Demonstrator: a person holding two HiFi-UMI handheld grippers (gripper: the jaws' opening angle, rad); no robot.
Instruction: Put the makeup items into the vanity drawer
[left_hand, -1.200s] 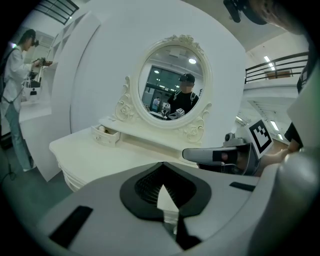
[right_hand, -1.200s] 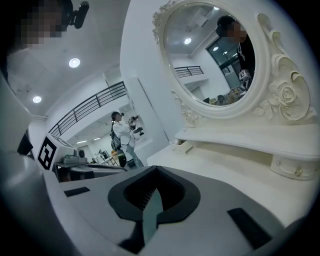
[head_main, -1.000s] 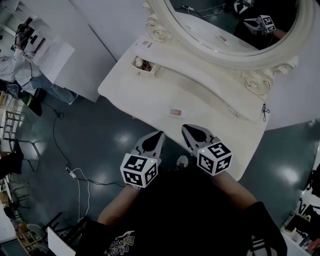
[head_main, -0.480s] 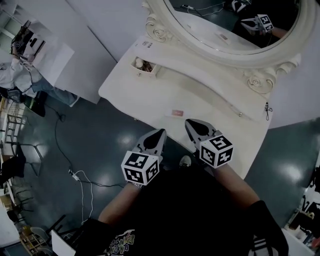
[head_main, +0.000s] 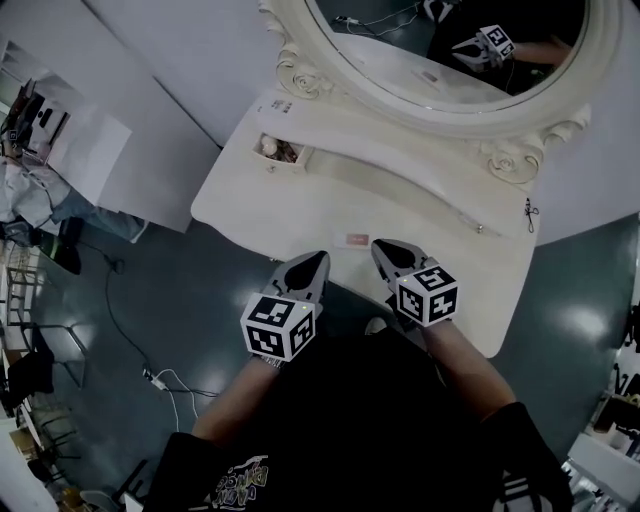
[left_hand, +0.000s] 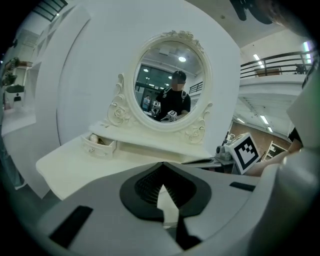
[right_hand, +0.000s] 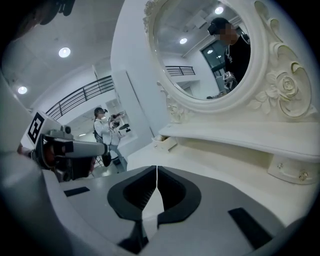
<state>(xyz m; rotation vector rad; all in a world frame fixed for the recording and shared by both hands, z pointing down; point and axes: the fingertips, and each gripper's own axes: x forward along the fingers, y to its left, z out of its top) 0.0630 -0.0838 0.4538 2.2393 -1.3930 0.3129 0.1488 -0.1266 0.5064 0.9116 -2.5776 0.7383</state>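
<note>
Since a second ago my right gripper (head_main: 384, 246) has eased closer to the small flat pink makeup item (head_main: 355, 239), which lies on the bare top of the cream-white vanity table (head_main: 290, 210). Both tongs are pressed together and empty; the left gripper (head_main: 317, 259) hangs over the near edge. The little open cream drawer (head_main: 291, 158) at far left already holds some pieces, so I judge only this pink one remains. Nothing blocks the path; the oval rose-carved mirror (head_main: 450, 60) stands behind.
</note>
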